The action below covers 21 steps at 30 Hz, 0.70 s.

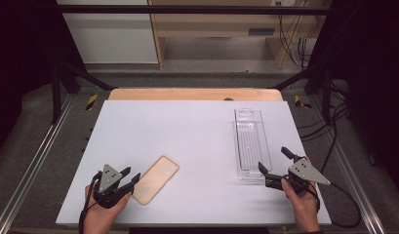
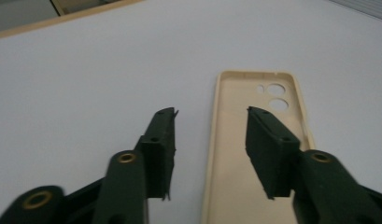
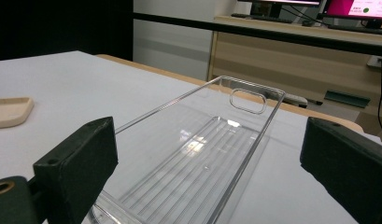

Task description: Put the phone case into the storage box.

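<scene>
High view, left to right: left tongs point(image 1: 132, 181) low at the near left of the white worktop point(image 1: 187, 126), jaws parted a little, gripping nothing, tips just at the near end of the beige phone case point(image 1: 156, 179). Case flat, hollow side up, slanted toward the middle, camera holes at the far end. Left gripper view: one jaw over bare worktop beside the case's long rim, the other above the case's inside; touching or not, cannot tell. Wide bare worktop beyond the case, nothing between it and the clear plastic tray point(image 1: 252, 144). Tray lengthwise at the right, near end between the widely spread jaws of the right tongs point(image 1: 274, 160), nothing held. Right worktop edge just beside the tray; cables past it.
</scene>
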{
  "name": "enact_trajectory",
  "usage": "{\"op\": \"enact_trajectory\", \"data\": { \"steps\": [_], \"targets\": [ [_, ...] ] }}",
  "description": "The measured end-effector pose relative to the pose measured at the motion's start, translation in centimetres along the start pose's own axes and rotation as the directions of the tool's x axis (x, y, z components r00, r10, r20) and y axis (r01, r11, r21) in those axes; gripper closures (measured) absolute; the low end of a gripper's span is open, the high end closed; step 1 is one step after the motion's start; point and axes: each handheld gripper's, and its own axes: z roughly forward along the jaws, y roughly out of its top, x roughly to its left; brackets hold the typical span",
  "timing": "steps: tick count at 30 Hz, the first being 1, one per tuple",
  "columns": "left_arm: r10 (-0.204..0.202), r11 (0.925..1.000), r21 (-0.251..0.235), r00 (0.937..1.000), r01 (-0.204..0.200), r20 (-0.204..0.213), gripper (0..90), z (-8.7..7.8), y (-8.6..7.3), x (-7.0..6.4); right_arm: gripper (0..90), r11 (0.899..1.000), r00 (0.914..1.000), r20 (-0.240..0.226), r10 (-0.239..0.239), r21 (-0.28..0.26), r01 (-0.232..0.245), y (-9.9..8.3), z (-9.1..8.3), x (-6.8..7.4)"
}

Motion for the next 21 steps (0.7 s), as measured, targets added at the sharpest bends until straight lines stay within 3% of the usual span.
{"op": "enact_trajectory", "data": {
  "steps": [4, 7, 9, 16, 21],
  "targets": [
    [0.007, 1.0, -0.002, 0.9998, -0.007, 0.019, 36.0, 1.9, 0.7, 0.7, 4.5, 1.0, 1.0, 0.006, 0.0, -0.001, 0.0, 0.0, -0.1, -0.1],
    [-0.005, 0.998, 0.063, 0.9992, 0.002, 0.039, 18.1, 3.2, 0.9, 1.2, 4.5, 1.0, 1.0, 0.008, 0.004, -0.003, -0.004, 0.1, -0.1, 0.0],
    [-0.005, 0.996, 0.09, 0.9986, 0.001, 0.053, 10.9, 3.4, 0.6, 1.4, 4.5, 1.0, 1.0, 0.008, 0.004, -0.003, -0.004, 0.1, -0.1, 0.1],
    [-0.025, 0.9919, 0.126, 0.9989, 0.02, 0.039, 6.2, 2.7, -0.7, 1.9, 4.5, 1.0, 1.0, 0.005, -0.002, 0.0, 0.002, 0.1, 0.0, 0.2],
    [-0.051, 0.9865, 0.159, 0.997, 0.041, 0.058, 13.1, 2.7, -0.9, 1.9, 4.5, 1.0, 1.0, 0.009, 0.002, 0.002, -0.002, 0.1, -0.1, 0.0]
  ]
}}
